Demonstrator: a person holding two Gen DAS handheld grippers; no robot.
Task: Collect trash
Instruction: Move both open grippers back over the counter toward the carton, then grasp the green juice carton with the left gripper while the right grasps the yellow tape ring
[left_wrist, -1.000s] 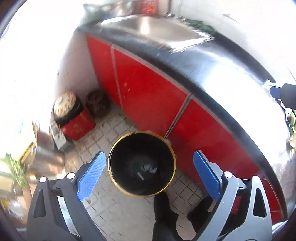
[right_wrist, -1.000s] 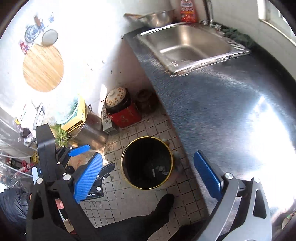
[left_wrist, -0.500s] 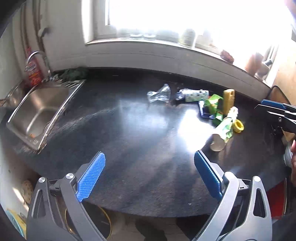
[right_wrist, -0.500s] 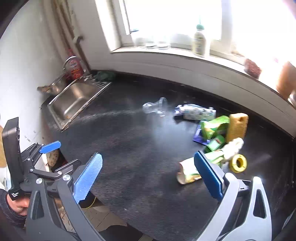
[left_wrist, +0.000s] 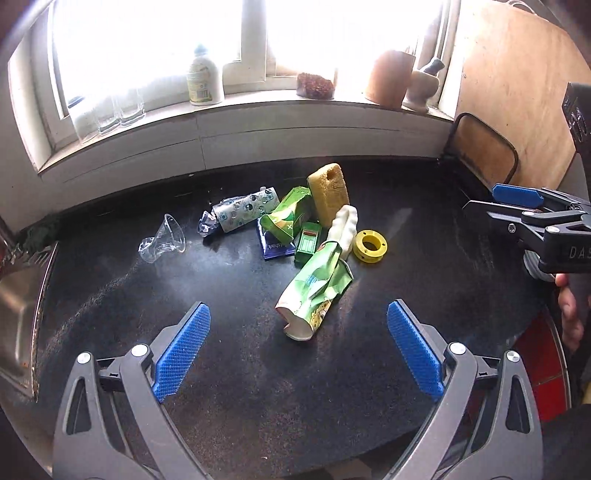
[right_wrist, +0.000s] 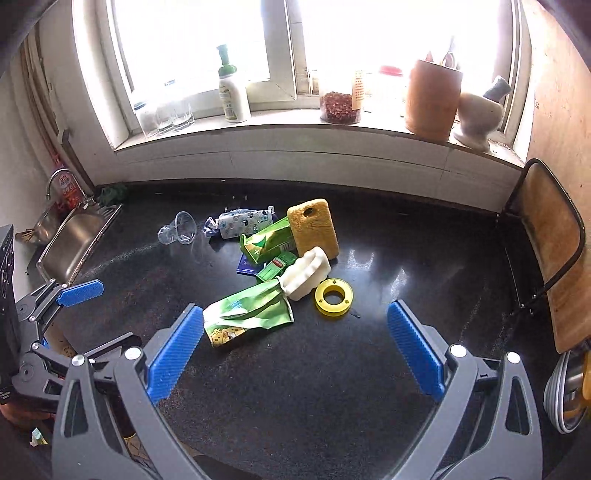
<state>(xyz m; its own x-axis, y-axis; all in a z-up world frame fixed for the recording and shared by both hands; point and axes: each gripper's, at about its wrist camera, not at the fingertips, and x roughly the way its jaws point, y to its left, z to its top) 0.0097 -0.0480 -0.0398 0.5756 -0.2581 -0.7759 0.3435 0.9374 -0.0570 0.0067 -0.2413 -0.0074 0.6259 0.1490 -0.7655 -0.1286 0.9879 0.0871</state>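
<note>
Swung up from the floor bin and cupboard fronts to face the counter (left_wrist: 258, 387) and the window; pile of trash now centred in both views. Left gripper (left_wrist: 297, 350) spread wide and empty, hovering just short of the crumpled green carton (left_wrist: 314, 291). Right gripper (right_wrist: 293, 349) likewise spread wide, nothing between the pads, with the same carton (right_wrist: 247, 317) close beside its left pad.

Probably choosing the first piece to lift. Best to take the nearest carton, which lies apart at the front, rather than digging into the heap. Close across the flattened middle, not the open white end, which looks likely to fold and slip. Lift straight up so the white lump (left_wrist: 345, 229) touching its far end is not dragged along.

Behind it, crowded together: a second green carton (left_wrist: 290, 218), a yellow sponge (left_wrist: 328, 192) leaning upright, a small green box (left_wrist: 308, 242), a blue packet (left_wrist: 271, 245). Yellow ring (left_wrist: 369, 241) just to the right, a wrapped roll (left_wrist: 243, 210) and a clear plastic cup (left_wrist: 164, 240) on its side further left.

Dark, glossy, speckled worktop, glare from the window. Steel sink (right_wrist: 70, 236) at the left edge, bottle (right_wrist: 231, 92), glasses, jars and a mortar on the sill, a chair back (right_wrist: 554, 236) at the right.
</note>
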